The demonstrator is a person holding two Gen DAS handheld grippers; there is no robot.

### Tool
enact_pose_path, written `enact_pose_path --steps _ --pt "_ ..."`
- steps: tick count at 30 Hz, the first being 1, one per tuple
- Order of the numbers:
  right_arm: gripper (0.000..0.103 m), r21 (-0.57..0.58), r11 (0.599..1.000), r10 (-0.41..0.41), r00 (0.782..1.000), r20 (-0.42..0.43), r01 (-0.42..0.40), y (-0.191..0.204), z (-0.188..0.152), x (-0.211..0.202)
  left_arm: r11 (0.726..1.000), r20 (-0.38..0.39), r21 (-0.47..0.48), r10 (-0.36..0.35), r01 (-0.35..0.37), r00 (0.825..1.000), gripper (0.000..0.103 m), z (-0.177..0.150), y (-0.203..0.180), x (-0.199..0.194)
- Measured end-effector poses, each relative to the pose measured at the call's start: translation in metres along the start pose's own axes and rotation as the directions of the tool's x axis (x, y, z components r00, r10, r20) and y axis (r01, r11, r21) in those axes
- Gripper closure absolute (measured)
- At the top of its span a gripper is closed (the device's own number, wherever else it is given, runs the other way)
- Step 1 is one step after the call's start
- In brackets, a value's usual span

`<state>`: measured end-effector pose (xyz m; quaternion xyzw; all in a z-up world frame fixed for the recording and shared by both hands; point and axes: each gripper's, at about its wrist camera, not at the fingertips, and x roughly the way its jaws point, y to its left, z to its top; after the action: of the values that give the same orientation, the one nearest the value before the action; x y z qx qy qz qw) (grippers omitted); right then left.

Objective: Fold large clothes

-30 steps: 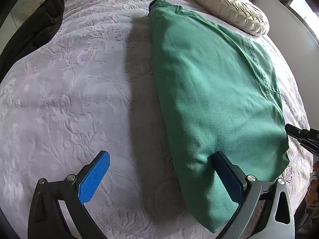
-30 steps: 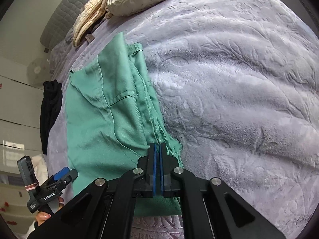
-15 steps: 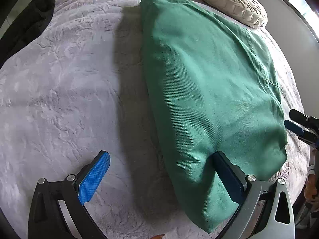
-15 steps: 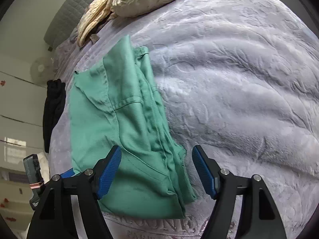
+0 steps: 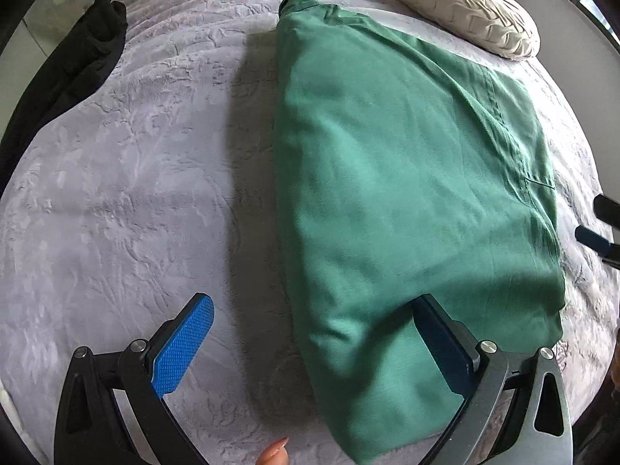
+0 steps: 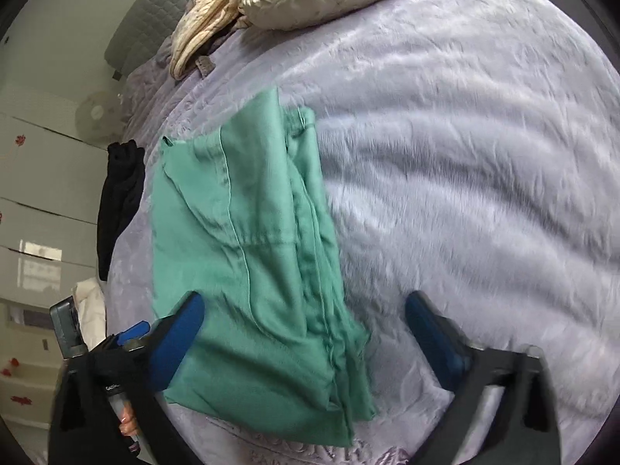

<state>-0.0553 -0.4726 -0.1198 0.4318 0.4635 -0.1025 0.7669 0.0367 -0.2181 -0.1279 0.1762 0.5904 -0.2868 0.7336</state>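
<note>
- A green garment (image 5: 407, 178), folded into a long panel, lies flat on a lilac bedspread (image 5: 128, 178), near a cream pillow (image 5: 461, 7).
- The left gripper (image 5: 314, 345) hangs with its jaws wide apart, one finger (image 5: 441, 345) over the cloth's near corner, clamping nothing.
- The right gripper (image 6: 306, 345) has just been opening; its jaws straddle the near hem without pinching it.
- The next fold likely needs both near corners pinched evenly and lifted together.

Green garment (image 5: 407, 178) – large, folded lengthwise into a long flat stack, seams and pocket edge showing – lies flat on the lavender bed (image 5: 128, 193), approx. mid-bed.
</note>
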Motion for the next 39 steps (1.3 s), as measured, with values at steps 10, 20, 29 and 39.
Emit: enact_pose_path --steps 10,20,29,39 --pt "0.0 0.029 0.995 0.094 0.991 -0.099 -0.092 -0.019 0.029 0.014 0.998 0.003 0.012 -0.055 0.055 0.998 0.0 0.006 0.001 -0.001" --pt "0.0 0.117 0.957 0.282 0.946 -0.161 -0.266 -0.038 0.052 0.058 0.939 -0.003 -0.171 -0.302 0.297 0.953 0.0 0.013 0.052 0.022" --pt "0.0 0.119 0.904 0.426 0.881 -0.205 -0.41 -0.014 0.085 0.109 0.898 -0.062 -0.123 -0.433 0.423 0.9 0.0 0.019 0.019 0.055" --pt "0.071 0.194 0.902 0.42 0.885 -0.201 -0.385 0.004 0.086 0.135 0.907 -0.03 -0.096 -0.415 0.411 0.909 0.044 0.019 0.027 0.037"
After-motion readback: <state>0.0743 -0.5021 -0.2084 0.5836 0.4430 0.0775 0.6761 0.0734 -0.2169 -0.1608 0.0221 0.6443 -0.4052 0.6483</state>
